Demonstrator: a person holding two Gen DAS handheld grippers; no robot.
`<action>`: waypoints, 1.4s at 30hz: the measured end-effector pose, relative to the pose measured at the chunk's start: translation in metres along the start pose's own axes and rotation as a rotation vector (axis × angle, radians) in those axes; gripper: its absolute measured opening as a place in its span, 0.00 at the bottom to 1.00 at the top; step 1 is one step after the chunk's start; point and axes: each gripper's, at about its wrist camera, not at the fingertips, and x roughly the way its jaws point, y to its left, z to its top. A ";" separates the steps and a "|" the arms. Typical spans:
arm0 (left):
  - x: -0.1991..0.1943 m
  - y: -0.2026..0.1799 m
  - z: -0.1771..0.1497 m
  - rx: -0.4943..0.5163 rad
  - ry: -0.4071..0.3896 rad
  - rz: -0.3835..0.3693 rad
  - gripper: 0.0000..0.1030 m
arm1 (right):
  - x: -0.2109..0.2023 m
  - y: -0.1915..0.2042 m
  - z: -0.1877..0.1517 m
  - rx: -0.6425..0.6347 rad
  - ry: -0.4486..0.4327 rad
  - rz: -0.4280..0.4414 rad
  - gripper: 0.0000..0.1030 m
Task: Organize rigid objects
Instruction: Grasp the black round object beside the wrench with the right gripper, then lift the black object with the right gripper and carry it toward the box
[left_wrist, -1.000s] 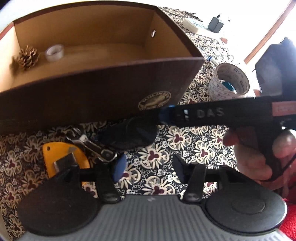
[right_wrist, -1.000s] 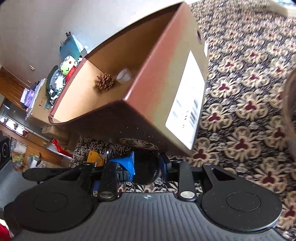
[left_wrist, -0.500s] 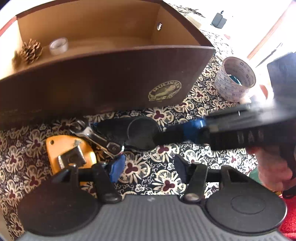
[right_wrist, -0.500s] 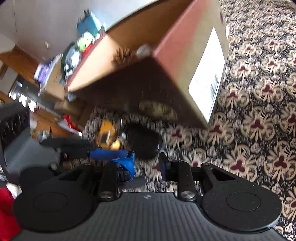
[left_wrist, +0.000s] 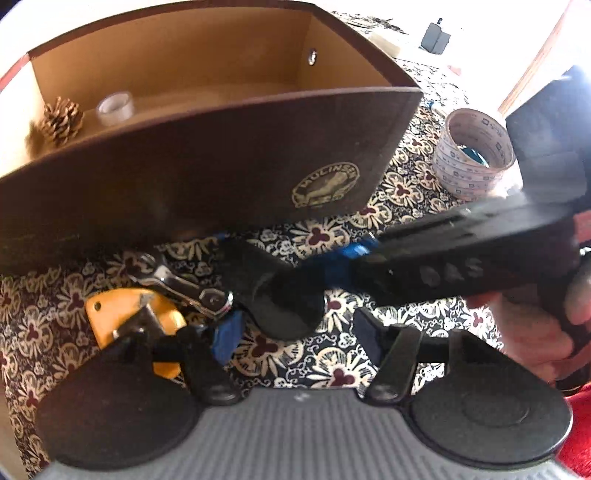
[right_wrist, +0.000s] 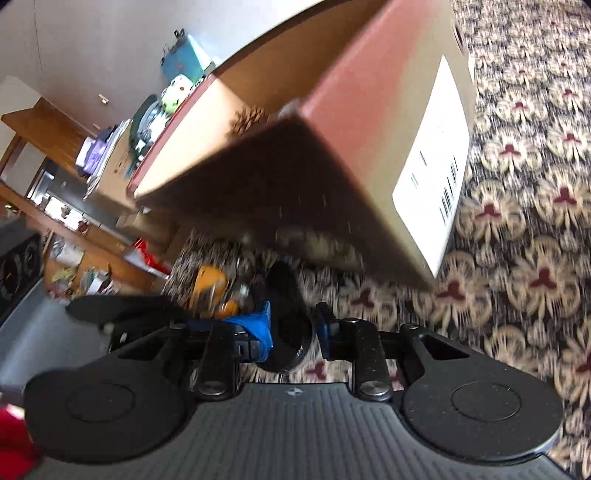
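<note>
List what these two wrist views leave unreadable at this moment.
- Right gripper: closing around the black object; contact blurred, right wrist view.
- Orange tool: partly behind the left gripper's finger, left wrist view.
- Box: near wall hides the floor inside.

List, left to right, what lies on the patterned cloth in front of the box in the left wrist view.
Orange tool → metal wrench → black oval object → roll of printed tape.

Both wrist cams close, downward, share box (left_wrist: 207, 177)
</note>
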 end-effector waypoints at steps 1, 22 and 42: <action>-0.001 -0.001 -0.001 0.021 -0.003 0.006 0.62 | -0.002 -0.001 -0.004 0.019 0.018 0.015 0.06; -0.023 -0.051 0.022 0.311 -0.085 -0.051 0.41 | -0.091 -0.035 -0.034 0.249 -0.129 -0.012 0.10; -0.105 -0.027 0.095 0.322 -0.405 -0.133 0.40 | -0.133 0.044 0.049 0.050 -0.436 -0.072 0.10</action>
